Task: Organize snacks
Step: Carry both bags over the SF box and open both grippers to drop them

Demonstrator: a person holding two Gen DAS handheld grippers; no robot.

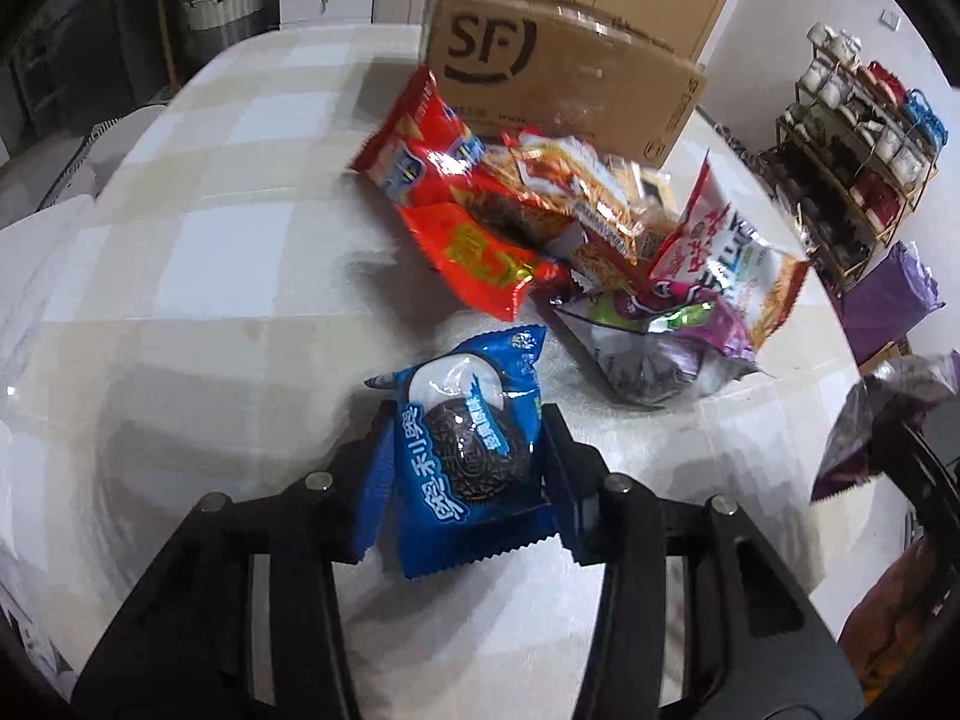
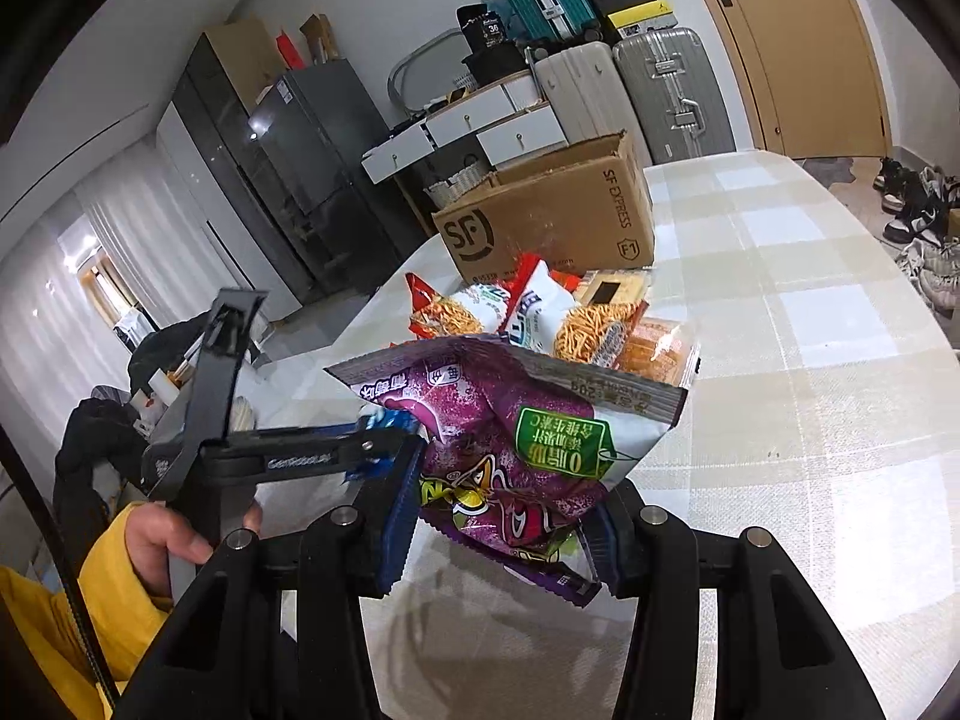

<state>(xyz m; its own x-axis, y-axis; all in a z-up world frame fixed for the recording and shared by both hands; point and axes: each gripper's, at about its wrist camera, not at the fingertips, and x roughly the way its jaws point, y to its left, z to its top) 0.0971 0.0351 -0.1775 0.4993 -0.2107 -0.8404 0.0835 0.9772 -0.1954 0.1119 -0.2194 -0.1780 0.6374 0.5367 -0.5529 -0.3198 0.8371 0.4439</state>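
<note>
My left gripper (image 1: 465,450) is shut on a blue Oreo packet (image 1: 468,450) and holds it above the table. My right gripper (image 2: 504,510) is shut on a purple snack bag (image 2: 516,450), lifted off the table; that bag also shows at the right edge of the left wrist view (image 1: 870,420). A pile of snack packets (image 1: 540,216) lies ahead, red, orange and purple, in front of an open SF cardboard box (image 1: 558,78). The pile (image 2: 564,318) and the box (image 2: 552,222) also show in the right wrist view. The left gripper's body (image 2: 270,456) appears at the left there.
The table (image 1: 210,252) has a pale checked cloth (image 2: 810,360). A shoe rack (image 1: 852,168) stands beyond the table's right side. Suitcases (image 2: 660,96), drawers and a dark fridge (image 2: 300,168) stand behind the box. Shoes (image 2: 918,222) lie on the floor.
</note>
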